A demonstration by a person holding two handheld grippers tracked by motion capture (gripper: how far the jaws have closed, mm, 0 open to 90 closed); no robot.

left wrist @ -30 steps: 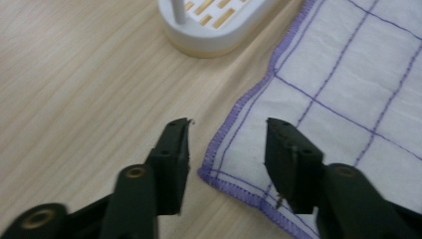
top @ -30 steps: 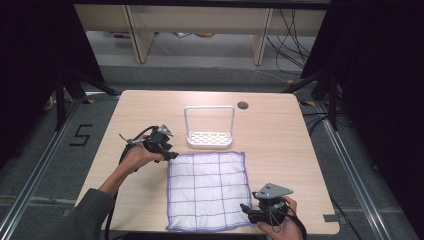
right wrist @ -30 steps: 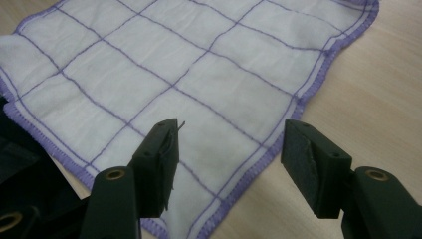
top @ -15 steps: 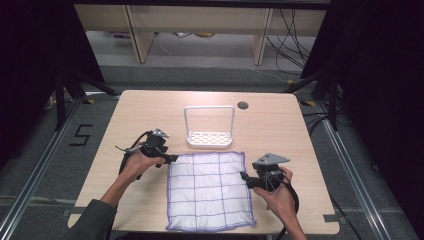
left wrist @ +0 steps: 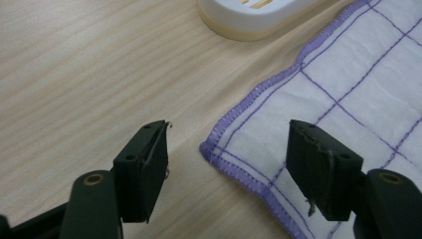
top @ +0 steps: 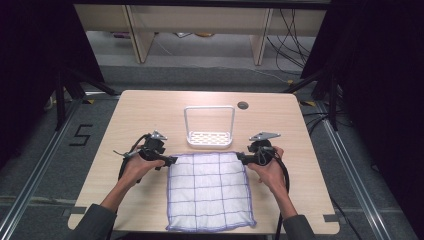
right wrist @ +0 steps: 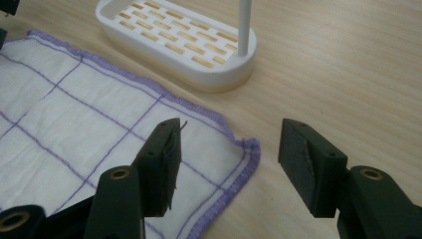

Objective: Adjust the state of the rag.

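Note:
A white cloth (top: 209,190) with a purple grid and purple hem lies flat on the wooden table (top: 150,107). My left gripper (top: 170,161) is open at the cloth's far left corner (left wrist: 211,147), which sits between its jaws. My right gripper (top: 241,157) is open at the far right corner (right wrist: 246,149), one jaw over the cloth (right wrist: 89,124) and one over bare wood. Neither holds anything.
A white slotted rack (top: 209,138) with a tall loop handle stands just beyond the cloth's far edge, close to both grippers; its base (right wrist: 179,42) is near the right jaws. A dark round grommet (top: 243,105) sits at the table's back right.
My right gripper has travelled from the cloth's near right corner up along its right edge to the far right corner. The left gripper has dropped slightly onto the far left corner.

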